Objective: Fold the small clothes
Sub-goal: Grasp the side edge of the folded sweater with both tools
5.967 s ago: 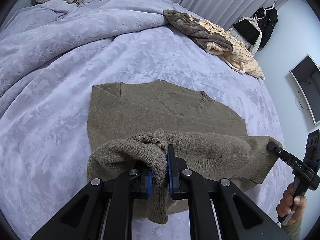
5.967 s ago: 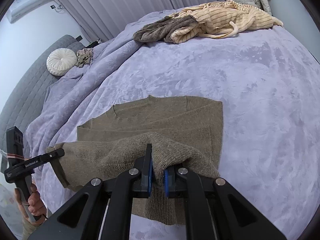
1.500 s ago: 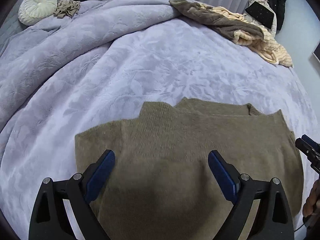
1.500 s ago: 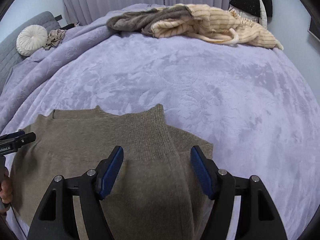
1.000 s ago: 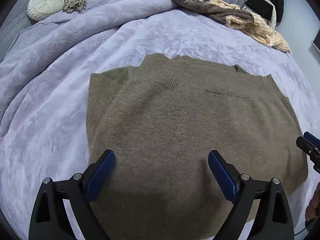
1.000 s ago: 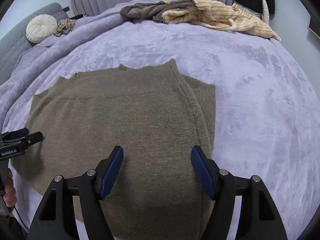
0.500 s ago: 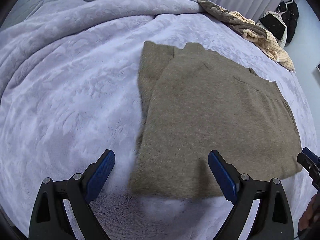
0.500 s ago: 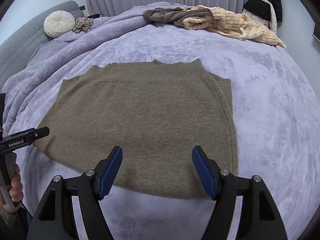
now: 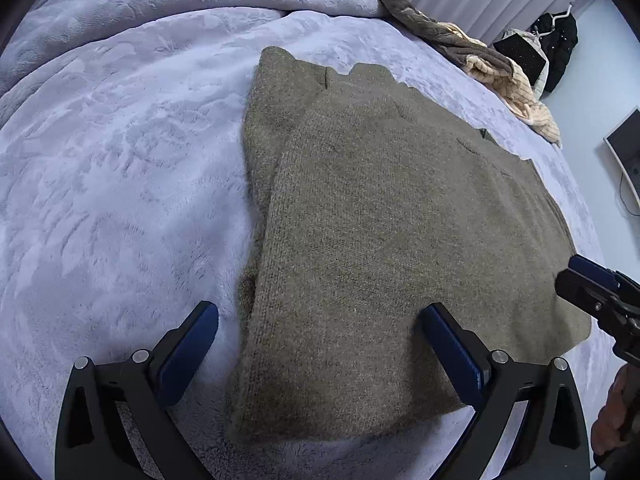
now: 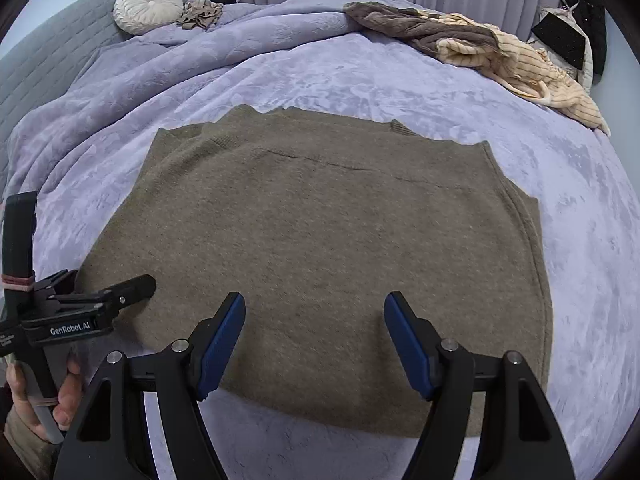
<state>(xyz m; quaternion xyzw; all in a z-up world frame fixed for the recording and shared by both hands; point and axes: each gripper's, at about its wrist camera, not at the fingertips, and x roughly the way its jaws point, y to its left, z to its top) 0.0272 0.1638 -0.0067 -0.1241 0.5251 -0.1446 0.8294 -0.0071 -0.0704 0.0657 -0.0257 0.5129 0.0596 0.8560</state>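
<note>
An olive-brown knitted sweater [image 9: 380,216] lies folded flat on the lilac bedspread [image 9: 120,160], its top layer covering the layers below. It also shows in the right wrist view [image 10: 320,232]. My left gripper [image 9: 320,340] is open and empty, hovering over the sweater's near left corner. My right gripper [image 10: 316,332] is open and empty, above the sweater's near edge. The right gripper's tip shows at the right of the left wrist view [image 9: 592,292]. The left gripper shows at the left of the right wrist view [image 10: 100,300].
A pile of brown and cream striped clothes [image 10: 480,52] lies at the far right of the bed. A round white cushion [image 10: 148,6] and a beige cloth [image 10: 202,12] lie far left. Dark garments [image 10: 576,24] hang beyond the bed.
Both grippers let go of the sweater after laying the fold down, and now stand open. Both have drawn back toward the near edge, the left one shifting left.
</note>
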